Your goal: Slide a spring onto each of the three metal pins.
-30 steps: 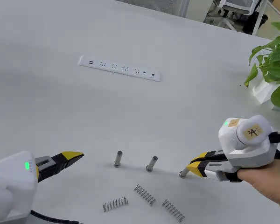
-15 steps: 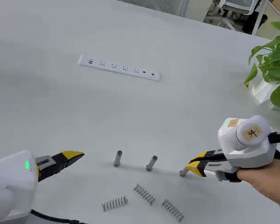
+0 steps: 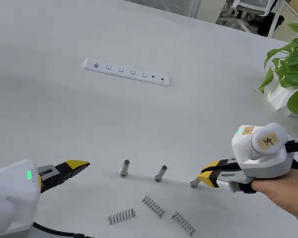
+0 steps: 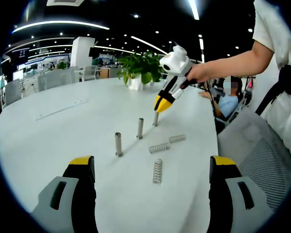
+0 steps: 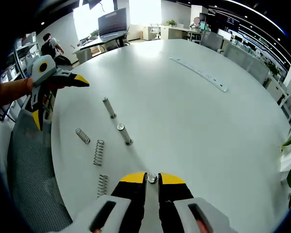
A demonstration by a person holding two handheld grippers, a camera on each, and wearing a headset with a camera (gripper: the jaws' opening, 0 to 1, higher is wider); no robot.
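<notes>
Right gripper [image 3: 203, 179] jaws pinched on right pin [image 3: 194, 184]. Left gripper [image 3: 78, 165] jaws wide, left of pins [image 3: 124, 168]. Three springs [image 3: 153, 206] loose on near counter [image 3: 139, 124].

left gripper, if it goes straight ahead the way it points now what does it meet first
Probably the nearest spring, centred ahead between the left gripper's open jaws; the closest pin stands slightly off that line. Its height is unclear, so it may pass over.
</notes>
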